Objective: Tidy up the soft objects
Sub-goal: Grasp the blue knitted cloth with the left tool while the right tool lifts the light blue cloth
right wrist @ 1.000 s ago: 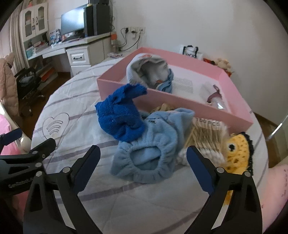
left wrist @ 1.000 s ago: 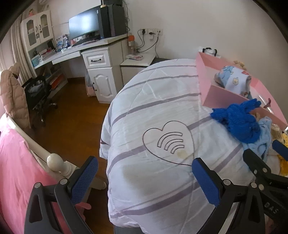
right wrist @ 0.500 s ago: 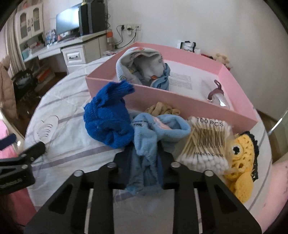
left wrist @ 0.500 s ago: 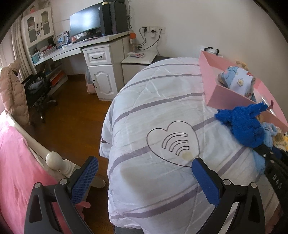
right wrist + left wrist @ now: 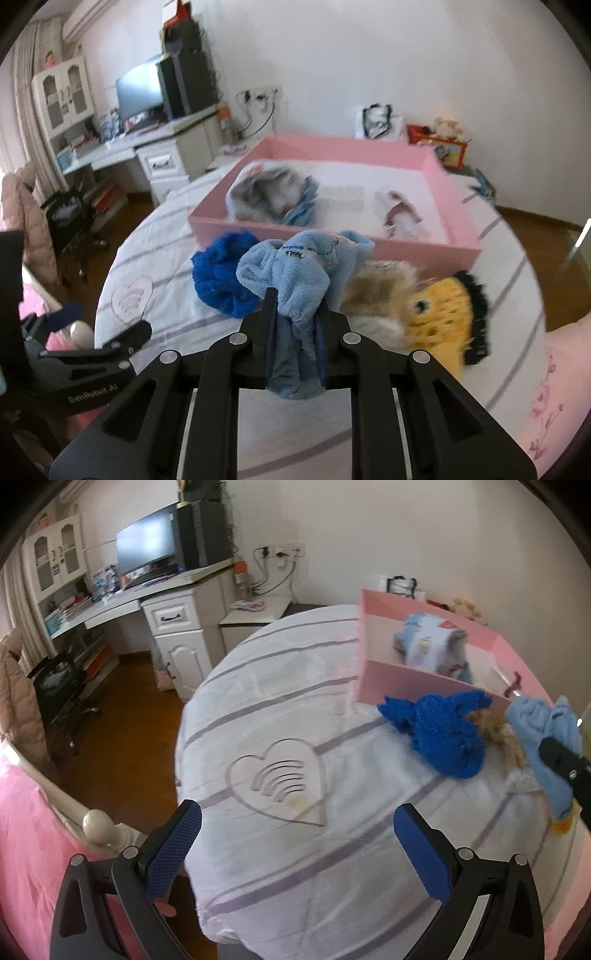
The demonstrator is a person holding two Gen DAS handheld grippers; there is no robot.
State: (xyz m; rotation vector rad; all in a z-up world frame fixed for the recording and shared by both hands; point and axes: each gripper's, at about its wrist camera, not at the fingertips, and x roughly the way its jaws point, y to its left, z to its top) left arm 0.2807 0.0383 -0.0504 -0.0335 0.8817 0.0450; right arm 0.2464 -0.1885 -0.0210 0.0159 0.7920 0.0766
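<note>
We have the right gripper (image 5: pixel 295 314) pinching the light-blue fleece cloth (image 5: pixel 295 273) between pressed-together jaws, lifted clear of the bed (image 5: pixel 369 435) so it can go into the pink box (image 5: pixel 454 206) just beyond the jaws. The dark-blue knit piece (image 5: pixel 218 277) lies left of them. Our left gripper (image 5: pixel 295 842) hangs spread and empty over the quilt.
</note>
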